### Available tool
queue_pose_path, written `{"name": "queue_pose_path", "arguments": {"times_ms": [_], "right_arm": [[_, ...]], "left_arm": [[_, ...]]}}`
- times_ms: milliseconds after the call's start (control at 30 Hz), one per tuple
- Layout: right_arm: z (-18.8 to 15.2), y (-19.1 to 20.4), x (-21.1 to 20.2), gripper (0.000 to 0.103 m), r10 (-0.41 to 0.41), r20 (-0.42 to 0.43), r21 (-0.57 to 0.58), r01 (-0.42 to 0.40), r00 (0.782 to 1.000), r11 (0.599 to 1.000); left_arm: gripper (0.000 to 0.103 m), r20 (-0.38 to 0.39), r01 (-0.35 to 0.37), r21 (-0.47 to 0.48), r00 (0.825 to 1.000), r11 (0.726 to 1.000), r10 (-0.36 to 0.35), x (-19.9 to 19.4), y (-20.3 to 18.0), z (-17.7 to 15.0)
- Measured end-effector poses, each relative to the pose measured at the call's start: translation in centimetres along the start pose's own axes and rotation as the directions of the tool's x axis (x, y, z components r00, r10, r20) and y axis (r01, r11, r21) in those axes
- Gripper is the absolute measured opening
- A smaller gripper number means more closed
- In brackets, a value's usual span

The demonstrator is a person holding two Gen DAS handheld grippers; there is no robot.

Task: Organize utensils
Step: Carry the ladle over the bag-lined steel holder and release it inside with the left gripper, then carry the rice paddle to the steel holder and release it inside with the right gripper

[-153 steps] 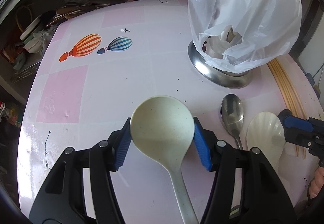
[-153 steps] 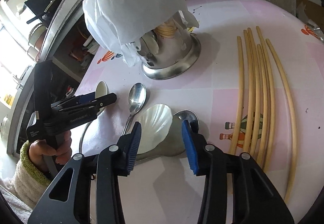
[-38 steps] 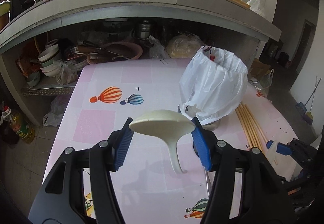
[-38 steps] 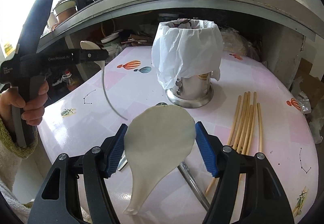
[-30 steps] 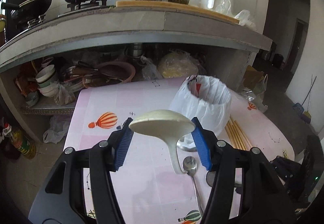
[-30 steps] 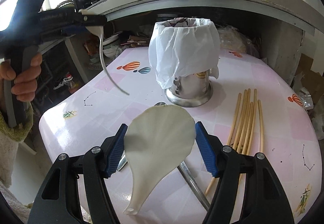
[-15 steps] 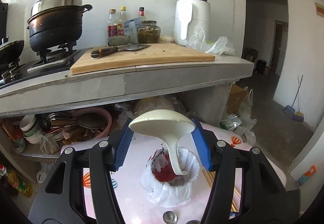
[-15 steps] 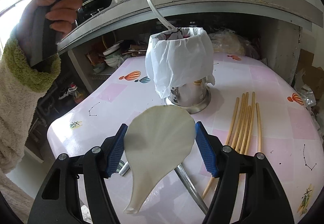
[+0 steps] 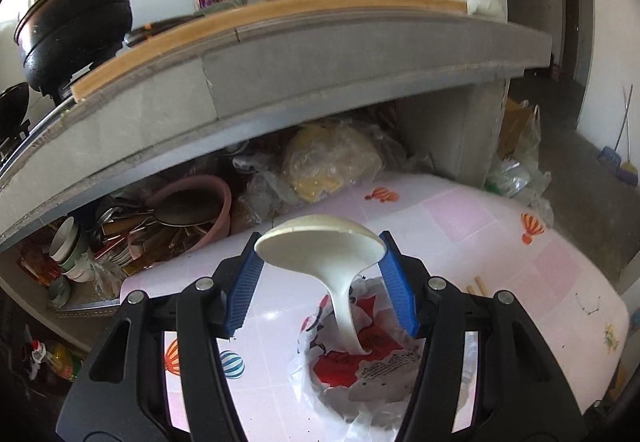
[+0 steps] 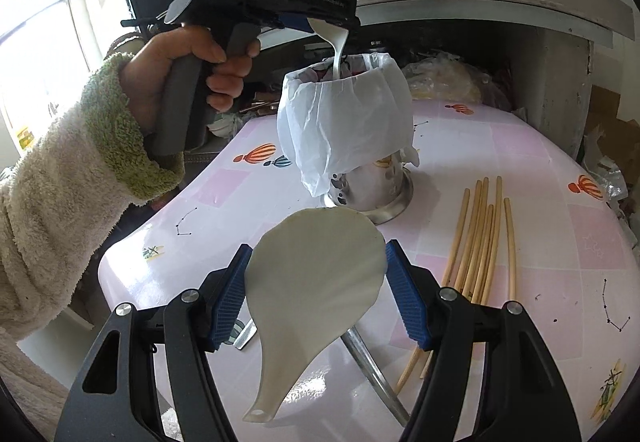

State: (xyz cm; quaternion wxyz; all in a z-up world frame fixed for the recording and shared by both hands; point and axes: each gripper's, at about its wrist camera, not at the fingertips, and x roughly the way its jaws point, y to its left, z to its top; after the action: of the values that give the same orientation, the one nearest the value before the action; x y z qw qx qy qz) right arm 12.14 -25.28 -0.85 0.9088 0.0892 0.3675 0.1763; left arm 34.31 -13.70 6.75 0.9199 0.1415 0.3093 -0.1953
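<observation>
Our left tongs (image 9: pixel 320 282) are clamped on one white ladle (image 9: pixel 320 254). Its handle hangs straight down into the one bag-lined holder (image 10: pixel 348 122), right under it on the desk (image 10: pixel 540 162). Our right tongs (image 10: pixel 316 298) are clamped on one flat scoop (image 10: pixel 316 274), farther away. We count six chopsticks (image 10: pixel 480 234).
</observation>
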Motion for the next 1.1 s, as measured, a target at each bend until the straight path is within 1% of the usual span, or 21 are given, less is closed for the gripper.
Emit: {"name": "queue_pose_path", "arguments": {"times_ms": [167, 400, 467, 500, 667, 767, 867, 967, 1100], "right_arm": [[0.1, -0.3, 0.0, 0.065, -0.002, -0.001, 0.005, 0.002, 1.0, 1.0], [0.1, -0.4, -0.2, 0.065, -0.002, 0.0, 0.01, 0.002, 1.0, 1.0], [0.1, -0.4, -0.2, 0.065, -0.001, 0.002, 0.01, 0.001, 1.0, 1.0], [0.1, -0.4, -0.2, 0.065, -0.003, 0.002, 0.01, 0.003, 1.0, 1.0], [0.1, -0.5, -0.1, 0.065, -0.005, 0.002, 0.013, 0.005, 1.0, 1.0], [0.1, -0.5, -0.3, 0.065, -0.006, 0.005, 0.012, 0.006, 1.0, 1.0], [0.1, -0.5, -0.4, 0.065, -0.006, 0.009, 0.013, 0.006, 1.0, 1.0], [0.3, -0.5, -0.7, 0.065, -0.005, 0.017, 0.015, 0.004, 1.0, 1.0], [0.9, -0.3, -1.6, 0.065, -0.003, 0.038, 0.005, 0.003, 0.999, 1.0]], "left_arm": [[0.056, -0.016, -0.016, 0.028, 1.0, 0.999, 0.016, 1.4, -0.9, -0.5], [0.056, -0.014, -0.014, 0.035, 1.0, 0.999, 0.015, 1.5, -1.3, -0.8], [0.059, -0.016, -0.016, 0.038, 1.0, 0.999, 0.016, 1.4, -1.4, -0.8], [0.062, -0.015, -0.018, 0.039, 1.0, 0.999, 0.018, 1.3, -1.4, -0.8], [0.064, -0.011, -0.019, 0.041, 1.0, 0.999, 0.02, 1.0, -1.4, -0.8], [0.068, -0.002, -0.026, 0.04, 1.0, 0.999, 0.027, 0.7, -1.3, -0.7], [0.075, 0.025, -0.025, 0.022, 0.999, 0.999, 0.025, -0.1, -0.9, -0.5], [0.077, 0.048, -0.024, -0.005, 0.999, 1.0, 0.024, -1.2, -0.2, -0.3], [0.082, 0.089, -0.021, -0.048, 0.996, 0.999, 0.026, -3.6, 1.2, -0.3]]}}
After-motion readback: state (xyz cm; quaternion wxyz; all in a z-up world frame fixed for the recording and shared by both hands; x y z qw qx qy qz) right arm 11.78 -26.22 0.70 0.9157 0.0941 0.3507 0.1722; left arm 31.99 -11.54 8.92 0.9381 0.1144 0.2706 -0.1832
